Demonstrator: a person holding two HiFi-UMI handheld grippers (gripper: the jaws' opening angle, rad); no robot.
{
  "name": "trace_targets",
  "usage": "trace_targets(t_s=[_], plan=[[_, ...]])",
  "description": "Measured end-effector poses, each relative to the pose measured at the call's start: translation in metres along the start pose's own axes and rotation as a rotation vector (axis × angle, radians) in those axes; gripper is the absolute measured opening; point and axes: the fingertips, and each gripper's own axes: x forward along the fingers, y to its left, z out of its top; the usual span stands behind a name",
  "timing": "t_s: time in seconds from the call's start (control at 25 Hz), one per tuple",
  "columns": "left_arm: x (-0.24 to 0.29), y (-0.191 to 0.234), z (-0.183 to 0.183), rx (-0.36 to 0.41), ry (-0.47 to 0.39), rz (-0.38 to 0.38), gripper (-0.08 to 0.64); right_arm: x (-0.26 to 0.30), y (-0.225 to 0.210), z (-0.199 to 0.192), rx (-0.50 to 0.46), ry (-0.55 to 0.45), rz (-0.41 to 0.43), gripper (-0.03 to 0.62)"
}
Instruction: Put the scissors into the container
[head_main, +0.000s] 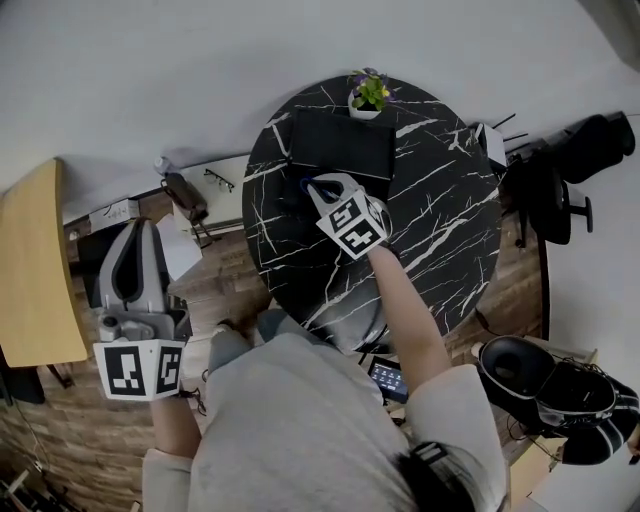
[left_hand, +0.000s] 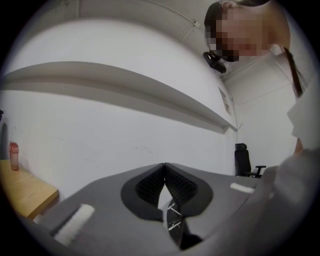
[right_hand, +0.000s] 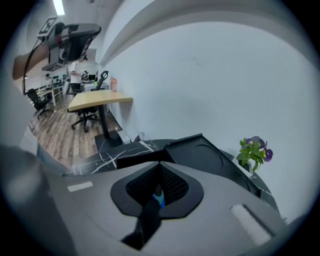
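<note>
Head view: scissors (head_main: 306, 185) perhaps beside container (head_main: 343, 143)

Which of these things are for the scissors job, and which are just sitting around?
For the job:
blue-handled scissors, held in the right gripper with its jaws shut
black rectangular container

Just lying about:
small potted plant with purple flowers
black office chair
light wooden desk
left gripper, shut and empty

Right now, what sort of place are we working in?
Most likely an office: a wooden desk, an office chair by the wall, and a round marble-look table with a plant.
</note>
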Motion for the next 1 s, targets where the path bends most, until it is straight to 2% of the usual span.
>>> trace_targets(t_s=[0.28,0.6,0.8,1.0], plan=[[0.008,-0.016,0.009,0.001,-0.026,-0.128,0.059,-0.048,0.003,0.022,0.196,-0.151,-0.154,0.003],[0.023,-0.04,0.03,0.024,-0.08,-0.344,0.059,-0.131,0.016,0.052,0.408,-0.349,-0.409,0.005],[0.024,-0.054,0.04,0.028,-0.1,-0.473,0.058,-0.187,0.03,0.074,0.463,-0.451,-0.565,0.005],[0.018,-0.067,0.047,0.037,-0.128,-0.577,0.059,-0.232,0.052,0.087,0.467,-0.491,-0.699,0.005]])
